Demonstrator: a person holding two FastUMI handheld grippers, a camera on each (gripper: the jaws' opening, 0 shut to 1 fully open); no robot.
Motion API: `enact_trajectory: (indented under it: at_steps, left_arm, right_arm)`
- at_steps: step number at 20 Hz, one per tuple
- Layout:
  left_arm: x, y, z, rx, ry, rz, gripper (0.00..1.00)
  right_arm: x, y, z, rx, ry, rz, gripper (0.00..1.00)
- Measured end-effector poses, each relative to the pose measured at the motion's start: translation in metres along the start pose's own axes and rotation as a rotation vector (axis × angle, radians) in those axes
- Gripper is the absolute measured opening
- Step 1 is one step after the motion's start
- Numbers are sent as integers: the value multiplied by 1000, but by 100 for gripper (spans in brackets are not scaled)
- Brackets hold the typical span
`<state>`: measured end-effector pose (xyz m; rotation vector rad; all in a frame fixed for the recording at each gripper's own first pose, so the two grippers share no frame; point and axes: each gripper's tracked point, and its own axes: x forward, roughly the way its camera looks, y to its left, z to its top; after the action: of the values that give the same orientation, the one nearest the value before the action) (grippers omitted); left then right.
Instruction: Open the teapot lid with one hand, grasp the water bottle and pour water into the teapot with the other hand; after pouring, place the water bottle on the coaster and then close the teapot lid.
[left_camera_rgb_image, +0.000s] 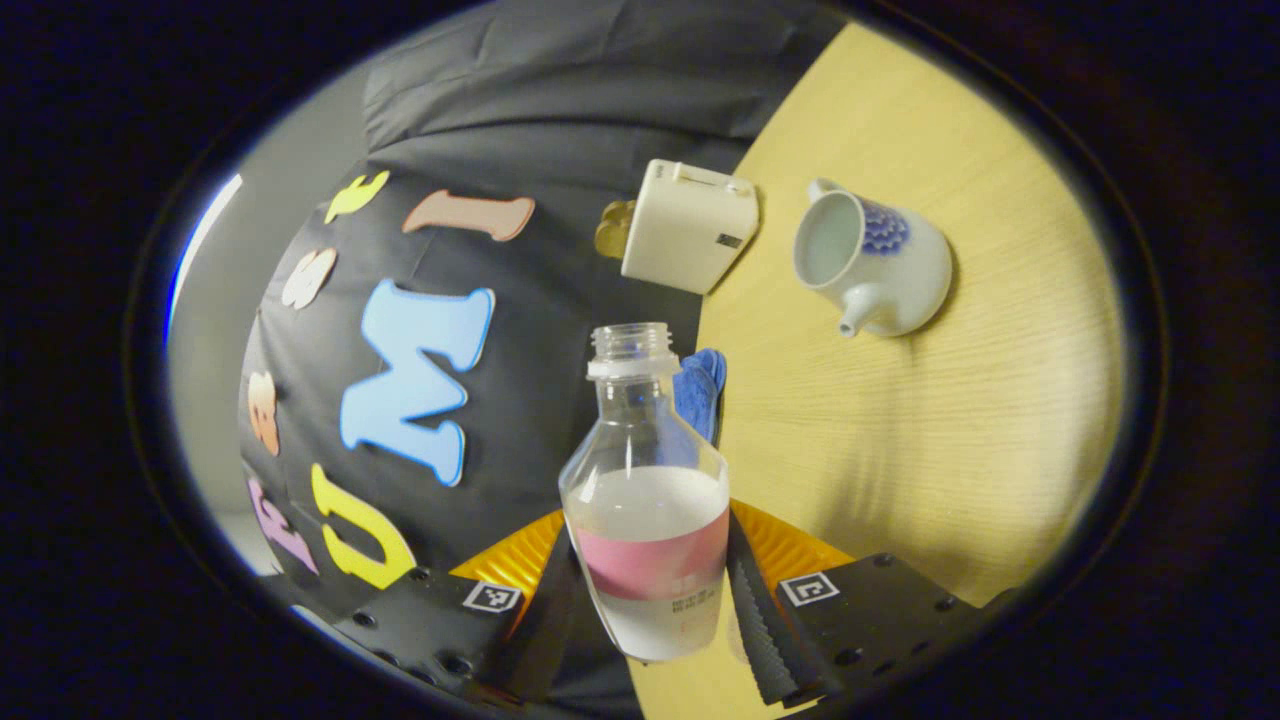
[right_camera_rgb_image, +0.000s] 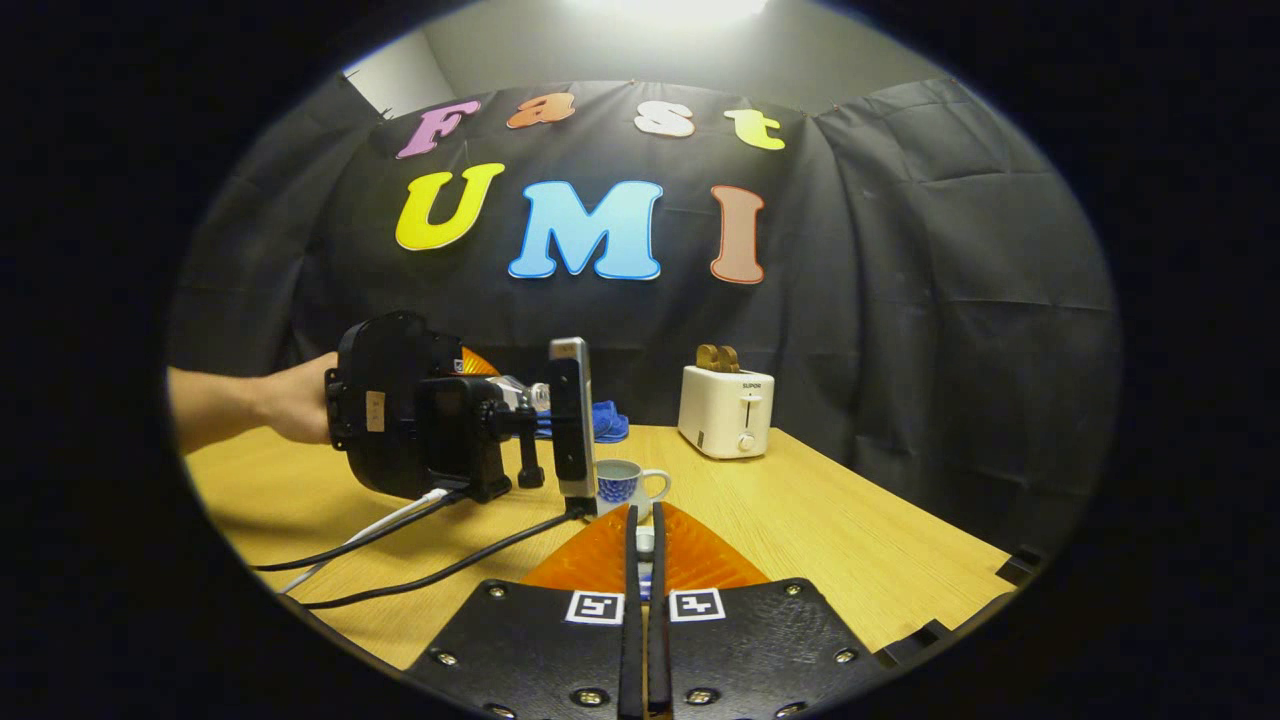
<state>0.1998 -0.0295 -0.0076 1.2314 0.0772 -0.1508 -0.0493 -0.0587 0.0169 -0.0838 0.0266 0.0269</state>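
Clear plastic bottle (left_camera_rgb_image: 650, 500), uncapped, sits clamped between the left claw (left_camera_rgb_image: 655, 590) fingers, tipped; the lidless teapot (left_camera_rgb_image: 872, 262) lies ahead to its right. Pouring is next: bring the mouth over the opening. The right claw (right_camera_rgb_image: 644, 545) is nearly closed on something small, probably the lid.

**Table layout**

Table (right_camera_rgb_image: 800, 520): toaster (right_camera_rgb_image: 727, 410) at the back edge, against the cloth wall (right_camera_rgb_image: 900, 300). Teapot (right_camera_rgb_image: 625, 483) in front of the toaster and to its left, apart from it, lid off. Cloth (right_camera_rgb_image: 605, 420) at the back edge, left of the toaster. Bottle (left_camera_rgb_image: 650, 500) off the table, between the left gripper's (left_camera_rgb_image: 650, 590) fingers. Cables (right_camera_rgb_image: 400, 560) trail across the table's near left part.
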Motion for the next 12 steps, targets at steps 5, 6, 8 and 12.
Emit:
enact_trajectory:
  at_steps: [5, 6, 8, 12]
  left_arm:
    - [29, 5, -27, -391, 37, 54, 86]
    - [31, 5, -28, -445, 42, 63, 86]
    - [36, 5, -30, -575, 42, 89, 86]
    - [35, 13, -17, -919, -47, 132, 87]
  right_arm:
    - [22, 25, 1, -11, 22, 39, 2]
    - [27, 29, 1, -11, 27, 46, 2]
    - [37, 36, 1, -1, 36, 62, 2]
    - [59, 44, 1, 8, 43, 71, 2]
